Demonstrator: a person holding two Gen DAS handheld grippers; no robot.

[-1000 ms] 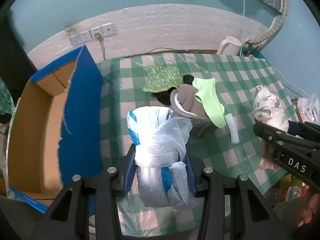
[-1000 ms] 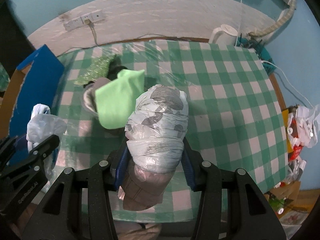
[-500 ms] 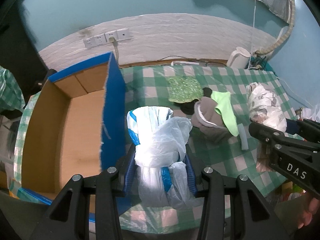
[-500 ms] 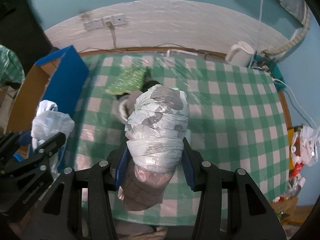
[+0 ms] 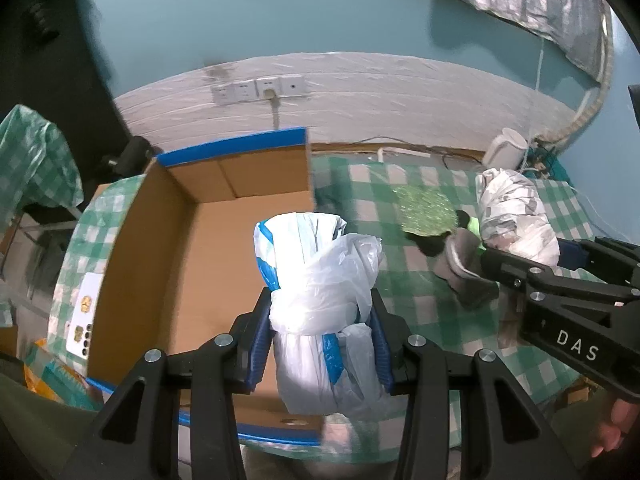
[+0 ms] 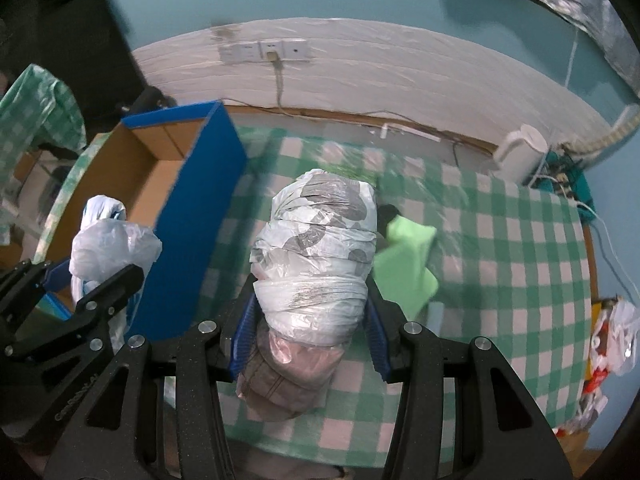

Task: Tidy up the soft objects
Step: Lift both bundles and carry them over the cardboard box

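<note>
1. The left gripper (image 5: 320, 344) clamps the white bundle (image 5: 316, 280) over the open box (image 5: 152, 264), ready to drop.
2. The right gripper (image 6: 308, 332) clamps the grey-patterned bundle (image 6: 320, 248) above the table (image 6: 520, 280), the box at ten o'clock.

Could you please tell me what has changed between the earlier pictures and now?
Both grippers carried their bundles left toward the cardboard box; the left gripper with its white bag bundle now hangs over it. The right gripper still clamps the grey-patterned bundle. Table clothes stayed put.

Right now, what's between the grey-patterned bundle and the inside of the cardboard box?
In the right wrist view, the box's blue side wall stands between the grey-patterned bundle and the box interior.
</note>
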